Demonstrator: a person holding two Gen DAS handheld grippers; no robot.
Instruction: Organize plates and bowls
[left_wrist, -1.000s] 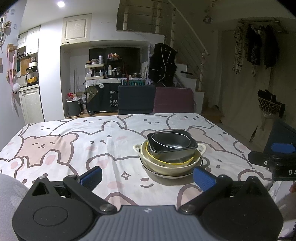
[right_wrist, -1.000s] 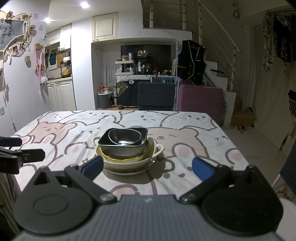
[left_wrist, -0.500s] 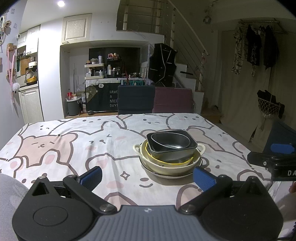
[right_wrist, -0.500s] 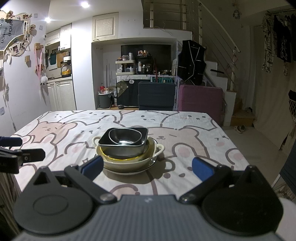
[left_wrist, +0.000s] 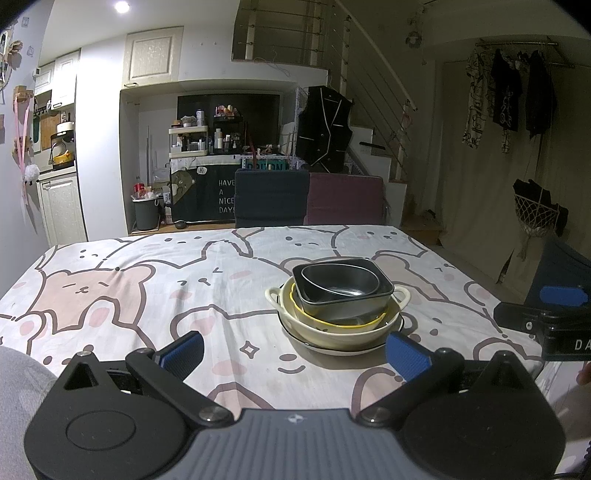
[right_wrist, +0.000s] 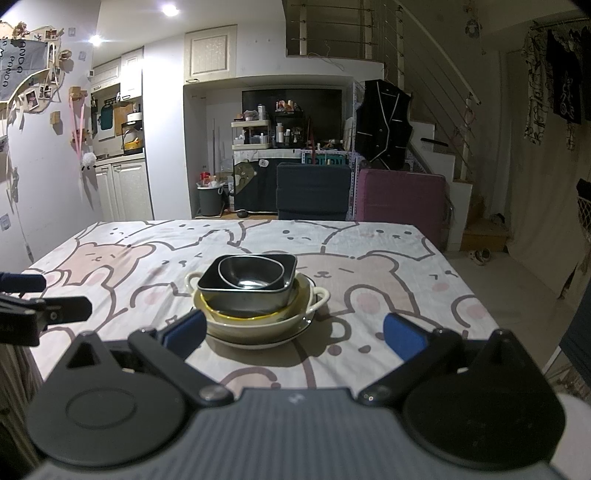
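One nested stack stands on the table: a white plate (left_wrist: 332, 347) at the bottom, a cream two-handled bowl (left_wrist: 340, 330), a yellow-rimmed bowl (left_wrist: 332, 320), a dark square bowl (left_wrist: 351, 302) and a small steel bowl (left_wrist: 340, 282) on top. The same stack shows in the right wrist view (right_wrist: 255, 295). My left gripper (left_wrist: 295, 350) is open and empty, short of the stack, which lies toward its right finger. My right gripper (right_wrist: 293, 332) is open and empty, just short of the stack, its left fingertip near the plate's edge.
The table wears a bear-print cloth (left_wrist: 147, 295). The right gripper shows at the left wrist view's right edge (left_wrist: 546, 317); the left gripper shows at the right wrist view's left edge (right_wrist: 37, 310). Dark and purple chairs (right_wrist: 314, 192) stand at the far side.
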